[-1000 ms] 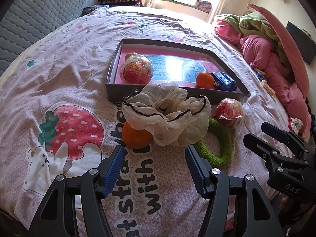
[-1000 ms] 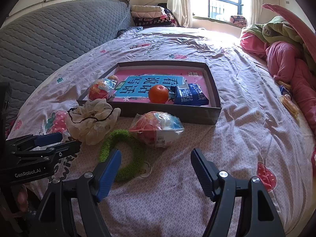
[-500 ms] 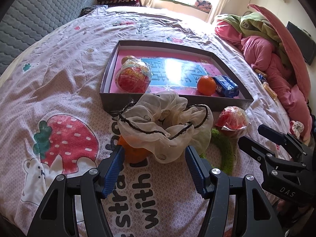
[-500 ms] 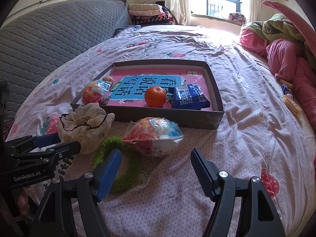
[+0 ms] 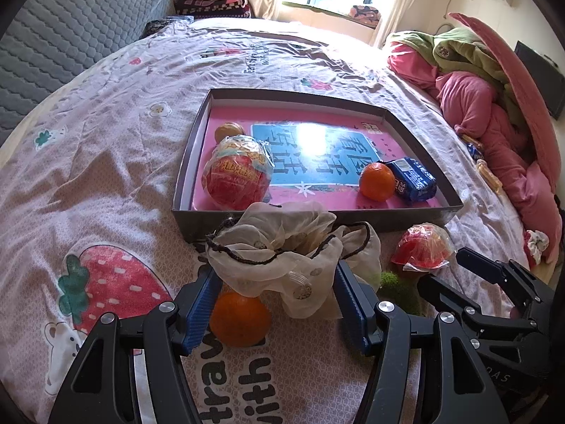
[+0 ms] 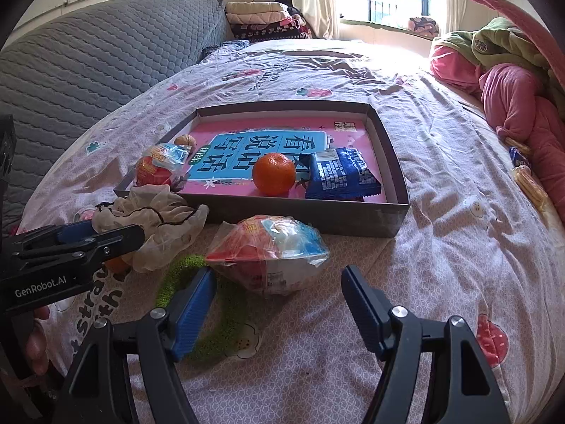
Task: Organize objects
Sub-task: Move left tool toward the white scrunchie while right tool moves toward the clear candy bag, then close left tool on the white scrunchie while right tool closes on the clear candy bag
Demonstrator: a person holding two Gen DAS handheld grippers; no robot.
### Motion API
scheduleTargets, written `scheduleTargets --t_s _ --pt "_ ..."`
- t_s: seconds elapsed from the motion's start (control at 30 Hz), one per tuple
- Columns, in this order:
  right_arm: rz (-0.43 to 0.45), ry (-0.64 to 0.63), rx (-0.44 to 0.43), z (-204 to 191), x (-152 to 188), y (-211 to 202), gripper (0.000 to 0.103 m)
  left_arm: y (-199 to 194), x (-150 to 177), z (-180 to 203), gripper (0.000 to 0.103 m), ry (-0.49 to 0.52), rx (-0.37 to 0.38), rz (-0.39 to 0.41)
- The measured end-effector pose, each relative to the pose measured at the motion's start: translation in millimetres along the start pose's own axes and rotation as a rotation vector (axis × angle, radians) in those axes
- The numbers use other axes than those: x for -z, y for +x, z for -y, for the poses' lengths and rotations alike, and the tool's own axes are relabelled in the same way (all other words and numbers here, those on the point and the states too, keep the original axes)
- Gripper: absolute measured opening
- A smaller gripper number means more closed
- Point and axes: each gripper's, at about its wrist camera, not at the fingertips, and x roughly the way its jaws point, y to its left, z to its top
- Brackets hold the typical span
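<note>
A shallow grey box [image 5: 353,219] with a pink floor lies on the bed and holds a wrapped red ball [image 5: 236,174], an orange [image 5: 376,181], a blue packet [image 5: 411,178] and a walnut [image 5: 229,130]. In front of it, my left gripper [image 5: 273,305] stands open, and a cream scrunchie [image 5: 279,258] and a loose orange [image 5: 238,319] lie between its fingers. My right gripper [image 6: 279,305] is open too. It sits just short of a wrapped red-and-white snack [image 6: 270,256], and its left finger is over a green fuzzy ring [image 6: 212,321]. The box [image 6: 317,216] is just beyond.
Pink and green bedding [image 5: 494,113] is heaped along the right side of the bed. A grey quilted headboard [image 6: 88,67] runs along the left, with folded blankets [image 6: 261,17] by the window. A person's fingers [image 6: 35,339] hold the left gripper [image 6: 88,240].
Both grippers have moved forward toward the box. The scrunchie and loose orange, ahead of the left fingertips before, now lie between them. The right gripper has come closer to the wrapped snack.
</note>
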Motion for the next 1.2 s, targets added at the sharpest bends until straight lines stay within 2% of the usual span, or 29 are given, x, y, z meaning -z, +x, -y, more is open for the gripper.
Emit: scheduleTargets --t_s 0.47,0.93,1.2 --pt "-0.024 0.004 -0.011 2.3 -6.9 16.9 0.073 21.8 -18.7 0.1 0.065 0.007 -0.018 -0.015" --pt "-0.029 0.014 -0.022 3.6 -14.6 31.4 0.071 41.4 -16.5 3.8 0.065 0.0 0.028 -0.058" --pt "-0.025 0.005 -0.025 1.4 -15.2 34.8 0.069 43.8 -15.1 8.3 0.054 0.013 0.046 -0.066"
